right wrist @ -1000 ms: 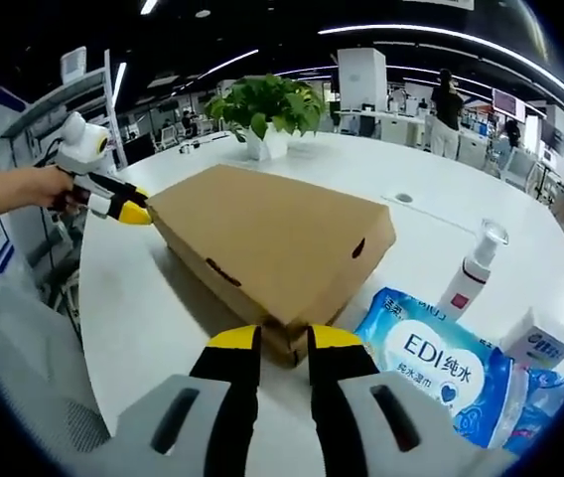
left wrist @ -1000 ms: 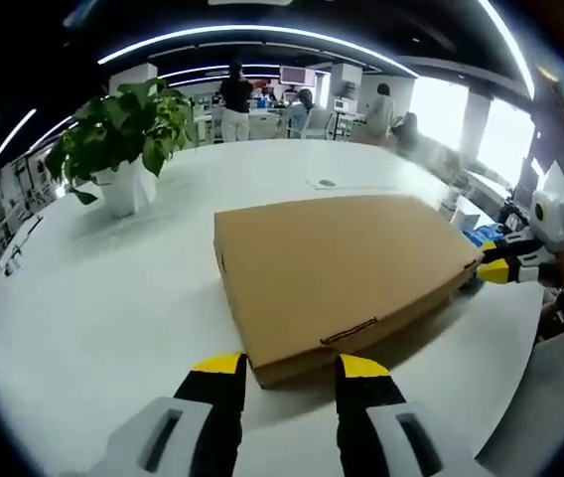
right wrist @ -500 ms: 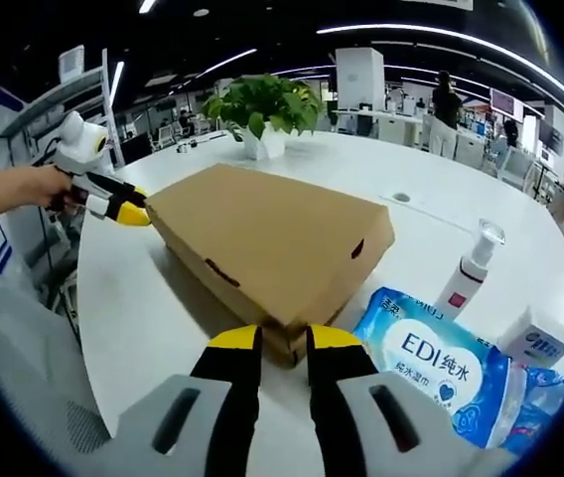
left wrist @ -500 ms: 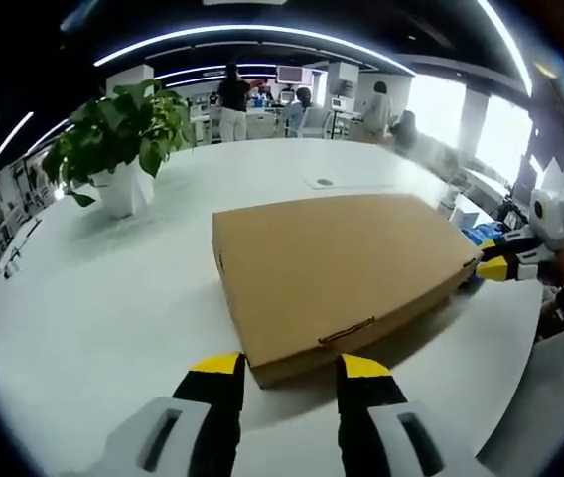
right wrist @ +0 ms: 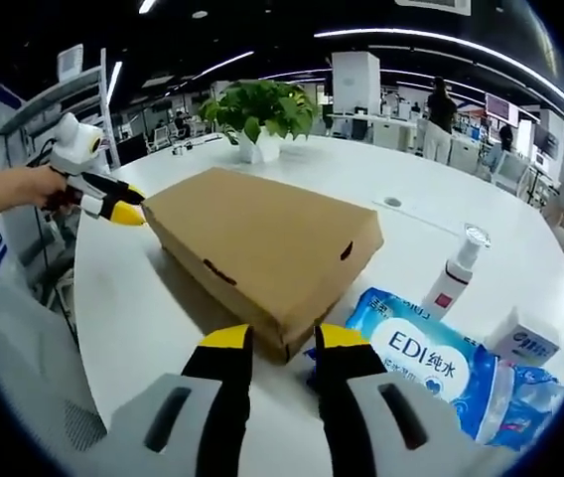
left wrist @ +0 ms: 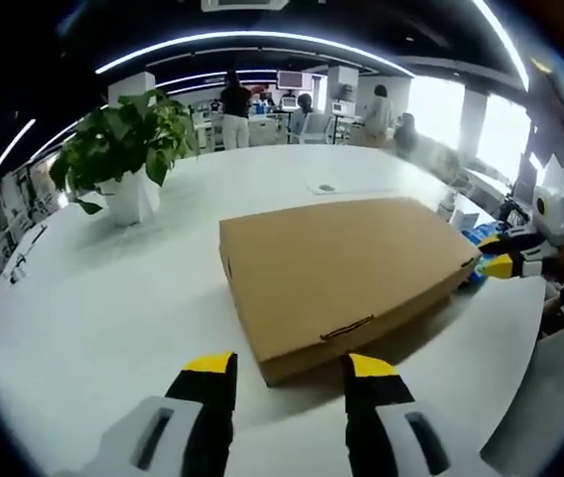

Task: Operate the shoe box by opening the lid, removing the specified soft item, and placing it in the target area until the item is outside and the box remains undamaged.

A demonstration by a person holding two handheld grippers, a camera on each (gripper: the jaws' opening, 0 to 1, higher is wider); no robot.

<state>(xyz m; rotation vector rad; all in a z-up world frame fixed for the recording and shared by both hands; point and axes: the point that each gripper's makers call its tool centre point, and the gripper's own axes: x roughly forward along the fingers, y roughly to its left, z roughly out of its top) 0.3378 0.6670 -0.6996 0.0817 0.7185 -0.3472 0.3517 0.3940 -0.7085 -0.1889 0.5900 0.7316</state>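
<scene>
The box (left wrist: 347, 270) lies flat and shut on the white table (left wrist: 113, 298), and I have a claw at each of two opposite corners. My left claw (left wrist: 290, 366) is spread, jaws either side of the near corner and just short of it; my right claw (right wrist: 282, 340) is likewise parted, with the other corner between its tips. Neither grips anything yet. I judge the lid is the first job: slip a jaw under the lid's lower edge beside the small slot (left wrist: 347, 329), not over the corner itself, and lift evenly with both so the cardboard does not crease or tear. On the right, I should keep clear of the wipes pack (right wrist: 431, 363) and the pump bottle (right wrist: 456, 278) close by.
</scene>
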